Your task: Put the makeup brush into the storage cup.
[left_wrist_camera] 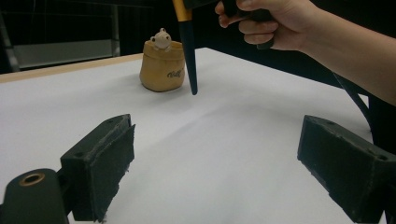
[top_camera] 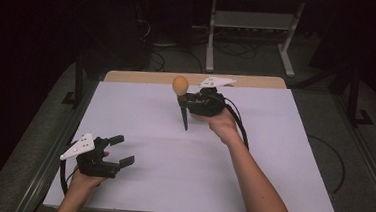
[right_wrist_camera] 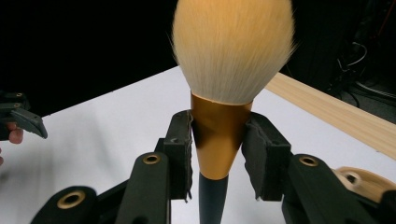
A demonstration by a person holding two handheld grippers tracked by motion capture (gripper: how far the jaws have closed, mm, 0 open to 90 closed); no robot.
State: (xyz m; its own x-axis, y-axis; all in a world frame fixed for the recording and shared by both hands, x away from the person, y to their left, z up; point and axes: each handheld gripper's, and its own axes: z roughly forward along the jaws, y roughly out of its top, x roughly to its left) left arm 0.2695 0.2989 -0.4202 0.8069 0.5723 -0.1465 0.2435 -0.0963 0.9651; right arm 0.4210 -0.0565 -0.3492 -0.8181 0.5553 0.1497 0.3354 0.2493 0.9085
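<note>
The makeup brush (right_wrist_camera: pixel 219 135) was clamped at its gold collar between the pads of the right gripper (right_wrist_camera: pixel 218 149), bristles up and dark handle pointing down, its tip above the white table (top_camera: pixel 272 157); a tan pot (left_wrist_camera: pixel 162 67) was seen just behind the handle in the left gripper view; the left gripper (top_camera: pixel 122 151) was held with jaws wide apart and nothing between them, near the table's front left.

The one piece of writing in sight is a short dark word in cursive script on the front of the tan pot (left_wrist_camera: pixel 162 69), seen in the left gripper view. It stands low on the pot's wall, right of centre, and is too small and blurred to read for certain.
</note>
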